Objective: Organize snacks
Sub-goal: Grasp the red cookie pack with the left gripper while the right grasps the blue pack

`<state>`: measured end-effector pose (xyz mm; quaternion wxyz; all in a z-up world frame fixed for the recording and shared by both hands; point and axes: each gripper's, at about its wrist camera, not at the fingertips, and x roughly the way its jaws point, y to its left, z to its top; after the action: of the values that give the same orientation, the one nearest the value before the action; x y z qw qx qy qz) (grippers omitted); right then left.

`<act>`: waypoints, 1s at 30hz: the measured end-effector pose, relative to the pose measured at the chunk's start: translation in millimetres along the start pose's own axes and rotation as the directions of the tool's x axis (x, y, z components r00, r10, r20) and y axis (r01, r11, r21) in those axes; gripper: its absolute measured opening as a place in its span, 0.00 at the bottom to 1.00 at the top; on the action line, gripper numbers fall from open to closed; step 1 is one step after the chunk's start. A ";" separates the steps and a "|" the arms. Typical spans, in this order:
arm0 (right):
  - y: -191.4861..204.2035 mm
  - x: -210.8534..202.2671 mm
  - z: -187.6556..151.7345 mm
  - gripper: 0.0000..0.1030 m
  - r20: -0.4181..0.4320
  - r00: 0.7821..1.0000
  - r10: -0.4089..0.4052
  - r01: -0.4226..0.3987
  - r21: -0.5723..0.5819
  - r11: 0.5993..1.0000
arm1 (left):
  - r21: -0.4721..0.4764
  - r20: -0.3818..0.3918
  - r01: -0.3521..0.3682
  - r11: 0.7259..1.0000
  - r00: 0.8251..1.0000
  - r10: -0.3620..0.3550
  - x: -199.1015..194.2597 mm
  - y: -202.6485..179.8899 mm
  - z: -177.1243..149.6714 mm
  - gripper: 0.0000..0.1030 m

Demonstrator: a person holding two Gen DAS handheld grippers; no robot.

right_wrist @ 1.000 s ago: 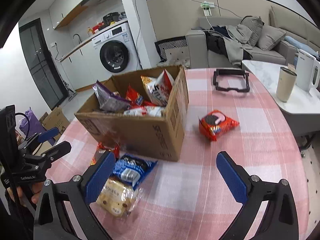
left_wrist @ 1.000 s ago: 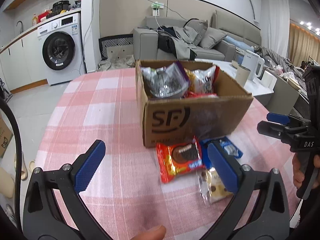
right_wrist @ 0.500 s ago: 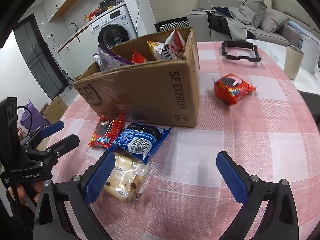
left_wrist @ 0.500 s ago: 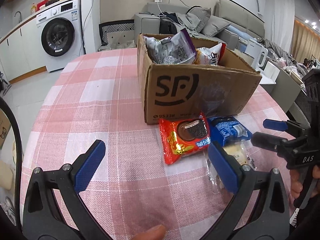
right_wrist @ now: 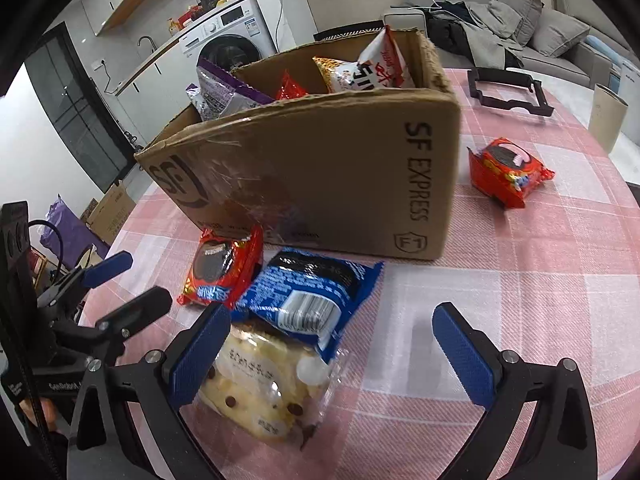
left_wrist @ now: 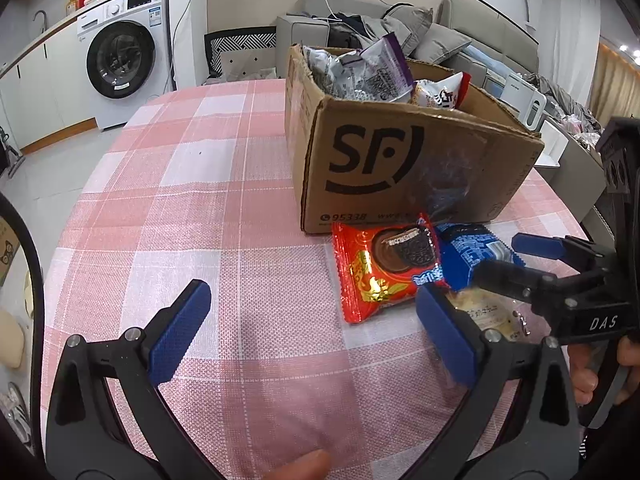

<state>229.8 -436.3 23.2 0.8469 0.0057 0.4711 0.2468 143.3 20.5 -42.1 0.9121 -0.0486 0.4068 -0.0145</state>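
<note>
A cardboard SF box [left_wrist: 404,168] [right_wrist: 320,176] holding several snack bags stands on the pink checked tablecloth. In front of it lie a red cookie pack [left_wrist: 384,272] [right_wrist: 224,268], a blue cookie pack [left_wrist: 472,256] [right_wrist: 308,296] and a clear-wrapped chocolate-chip bread [left_wrist: 484,312] [right_wrist: 264,380]. A second red pack [right_wrist: 508,172] lies right of the box. My left gripper [left_wrist: 316,336] is open, low over the cloth just left of the packs. My right gripper [right_wrist: 332,352] is open, over the bread and the blue pack.
A black plastic frame [right_wrist: 508,92] lies on the table behind the box. A beige cup [right_wrist: 608,116] stands off the table's right edge. A washing machine [left_wrist: 124,60] and a sofa [left_wrist: 400,32] stand beyond the table.
Both grippers have moved forward and down toward the three packs in front of the box. Both stay open. No snack has moved.
</note>
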 end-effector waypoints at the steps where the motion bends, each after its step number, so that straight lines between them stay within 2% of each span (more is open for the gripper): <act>1: 1.4 1.2 0.7 1.00 -0.001 1.000 0.004 -0.004 -0.001 1.000 | -0.001 -0.001 -0.001 1.000 1.000 0.001 0.1 -0.1 -0.5 0.99; 8: 9.7 11.4 6.4 1.00 -0.007 1.000 -0.003 0.003 -0.015 1.000 | -0.002 -0.005 -0.002 1.000 1.000 0.002 3.9 1.4 -1.0 0.99; 13: 14.7 15.4 6.7 1.00 0.001 0.998 -0.064 0.064 -0.045 0.997 | -0.007 -0.011 0.003 1.000 1.000 -0.003 8.8 3.8 -0.6 0.99; 23: -3.3 8.5 0.0 1.00 0.005 0.999 -0.053 0.054 -0.019 0.998 | -0.005 -0.019 0.002 1.000 1.000 -0.002 18.1 3.3 -0.7 0.99; 27: -2.5 9.6 -0.2 1.00 -0.002 0.997 -0.075 0.075 -0.034 0.997 | -0.001 -0.020 0.002 1.000 1.000 -0.002 18.3 2.2 -3.2 0.99; 30: 0.7 10.1 -0.2 0.99 -0.004 0.999 -0.047 0.047 -0.046 0.998 | -0.003 -0.024 0.004 1.000 1.000 -0.004 19.5 2.5 -4.0 0.99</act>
<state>233.7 -431.4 15.3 0.8512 -0.0253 0.4672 0.2378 153.3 21.3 -59.4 0.9071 -0.0507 0.4176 -0.0163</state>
